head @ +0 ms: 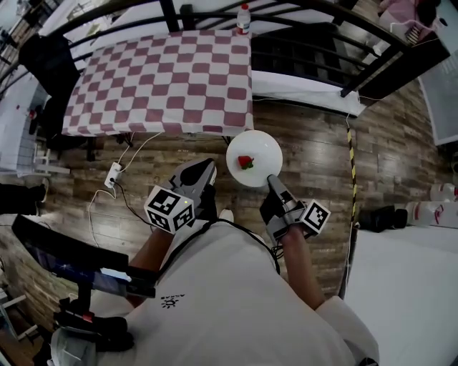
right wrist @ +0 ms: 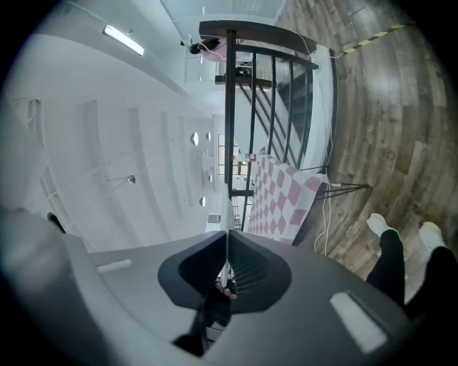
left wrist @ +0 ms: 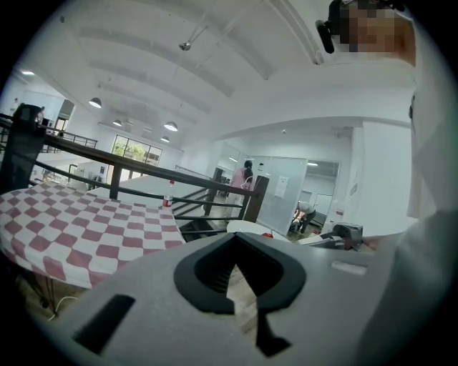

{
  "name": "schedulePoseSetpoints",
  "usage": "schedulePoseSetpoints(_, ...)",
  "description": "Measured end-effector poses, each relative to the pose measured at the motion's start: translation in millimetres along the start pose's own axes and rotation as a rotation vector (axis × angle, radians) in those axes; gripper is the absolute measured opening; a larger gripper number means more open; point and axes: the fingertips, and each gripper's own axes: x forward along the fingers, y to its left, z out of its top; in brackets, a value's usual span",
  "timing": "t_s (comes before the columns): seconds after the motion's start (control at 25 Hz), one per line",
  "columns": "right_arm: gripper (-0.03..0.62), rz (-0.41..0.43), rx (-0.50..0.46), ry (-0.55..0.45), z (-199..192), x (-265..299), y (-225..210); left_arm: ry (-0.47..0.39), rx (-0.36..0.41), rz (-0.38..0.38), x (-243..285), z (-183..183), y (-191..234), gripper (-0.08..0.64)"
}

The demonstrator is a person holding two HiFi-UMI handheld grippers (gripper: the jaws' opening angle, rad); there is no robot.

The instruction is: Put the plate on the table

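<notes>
- The plate (head: 259, 143), white and round, is not on the table (head: 164, 78). It hangs over the wood floor (head: 322, 143), just off the near right corner of the checked tabletop, and does not touch it.
- The right gripper (head: 272, 180) has its jaws closed on the plate's near rim, and the jaws cover that bit of rim in the head view.
- In the right gripper view the picture is turned on its side. The plate (right wrist: 227, 214) appears only as a thin white edge running into the pinched jaws of the right gripper (right wrist: 227, 239).
- A small red thing (head: 245, 162) lies near the middle of the plate, too small to say what it is.
- The left gripper (head: 207, 170) is just beside the plate's left rim and apart from it.
- In its own view the left gripper (left wrist: 232, 239) has its jaws together at the tips with nothing between them. Its grey body fills the lower half of that view, so only a sliver of the plate (left wrist: 247, 227) shows above it.
- A bottle (head: 243, 18) stands at the tabletop's far edge near the right corner, and its label is unreadable.
- The person's white top hides both forearms near the elbows.
</notes>
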Motion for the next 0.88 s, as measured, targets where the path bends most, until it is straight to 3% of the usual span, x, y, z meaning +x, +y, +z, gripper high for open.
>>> schedulePoseSetpoints(0.88,0.015,-0.035,-0.011,-0.098,80,131,-1,0.027,-0.003,-0.070,98,60,133,0.002)
